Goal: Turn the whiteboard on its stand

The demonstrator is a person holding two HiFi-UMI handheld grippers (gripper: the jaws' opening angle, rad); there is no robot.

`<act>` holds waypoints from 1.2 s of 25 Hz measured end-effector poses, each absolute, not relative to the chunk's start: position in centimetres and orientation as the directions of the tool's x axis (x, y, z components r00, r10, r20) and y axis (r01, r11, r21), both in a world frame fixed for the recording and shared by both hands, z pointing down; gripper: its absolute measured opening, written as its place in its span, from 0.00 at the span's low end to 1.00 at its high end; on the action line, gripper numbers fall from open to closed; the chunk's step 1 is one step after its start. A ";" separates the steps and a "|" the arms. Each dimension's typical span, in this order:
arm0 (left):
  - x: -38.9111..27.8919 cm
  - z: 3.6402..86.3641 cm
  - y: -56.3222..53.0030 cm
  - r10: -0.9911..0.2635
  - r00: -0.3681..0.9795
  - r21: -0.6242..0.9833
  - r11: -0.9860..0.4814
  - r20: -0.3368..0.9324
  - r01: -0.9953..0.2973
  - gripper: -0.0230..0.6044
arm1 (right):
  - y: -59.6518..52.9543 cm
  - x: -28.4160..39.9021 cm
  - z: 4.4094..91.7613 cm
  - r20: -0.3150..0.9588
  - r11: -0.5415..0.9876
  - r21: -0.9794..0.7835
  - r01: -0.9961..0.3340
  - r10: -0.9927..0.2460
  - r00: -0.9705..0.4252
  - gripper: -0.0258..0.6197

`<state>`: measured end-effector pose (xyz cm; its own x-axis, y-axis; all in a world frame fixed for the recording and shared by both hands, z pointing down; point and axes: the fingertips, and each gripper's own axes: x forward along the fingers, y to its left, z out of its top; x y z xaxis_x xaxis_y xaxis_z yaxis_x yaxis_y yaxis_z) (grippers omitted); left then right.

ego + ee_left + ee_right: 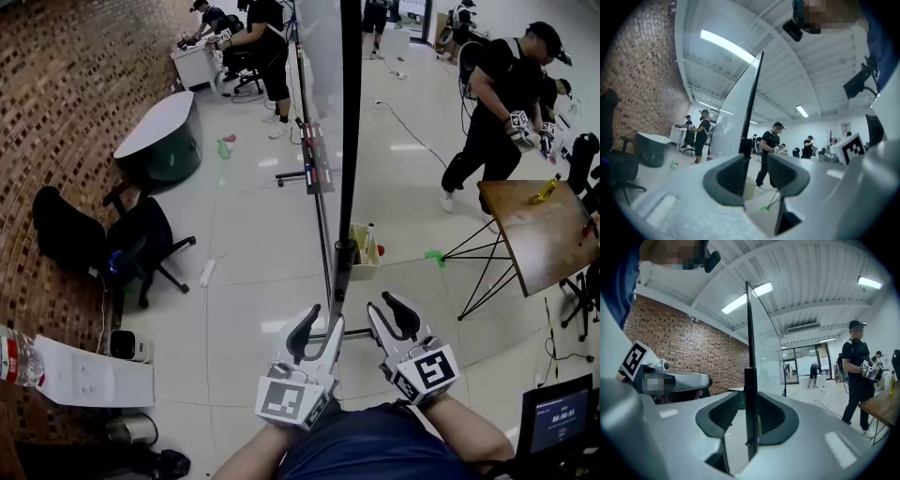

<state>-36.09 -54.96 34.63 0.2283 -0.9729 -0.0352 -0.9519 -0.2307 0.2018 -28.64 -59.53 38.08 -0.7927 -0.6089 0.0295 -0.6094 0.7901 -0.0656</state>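
The whiteboard (323, 56) stands edge-on to me, its black frame edge (349, 141) running from the top of the head view down to my grippers. Below them lies the stand's foot (354, 332). My left gripper (323, 317) points at the frame's lower end, jaws drawn close with nothing between them. In the left gripper view (758, 176) the whiteboard (733, 117) rises just past the left jaw. My right gripper (380, 305) sits right of the frame, apart from it, jaws slightly parted. In its own view (747, 413) the frame edge (749, 333) shows through the gap.
A pale bin (364, 251) sits on the floor by the stand. A wooden table (544, 234) on wire legs and a person (497, 103) are to the right. A black office chair (122, 244) and a round table (159, 131) stand left by the brick wall.
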 end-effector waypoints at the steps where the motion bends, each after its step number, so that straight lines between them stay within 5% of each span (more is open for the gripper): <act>1: -36.4 34.7 -55.8 -0.968 0.248 0.200 -0.249 -0.031 -0.948 0.30 | -60.2 -29.3 38.4 0.046 0.789 -0.061 -0.611 -0.610 -0.791 0.24; 6: -35.8 36.5 -59.2 -0.940 0.338 0.172 -0.327 0.040 -0.929 0.50 | -62.2 -32.0 40.7 0.129 0.809 -0.039 -0.586 -0.578 -0.806 0.39; 15: -35.2 36.1 -64.5 -0.942 0.326 0.153 -0.311 0.085 -0.938 0.54 | -65.1 -36.1 41.3 0.143 0.876 -0.003 -0.482 -0.477 -0.867 0.49; 30: -35.6 38.8 -66.2 -0.940 0.313 0.082 -0.304 0.133 -0.949 0.47 | -64.2 -39.0 41.2 0.078 0.923 0.017 -0.385 -0.385 -0.920 0.37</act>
<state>-35.58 -66.18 38.79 0.3130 -0.9404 0.1330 -0.9490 -0.3042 0.0824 -38.97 -64.16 41.19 -0.9195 -0.3852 0.0778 -0.3851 0.9227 0.0169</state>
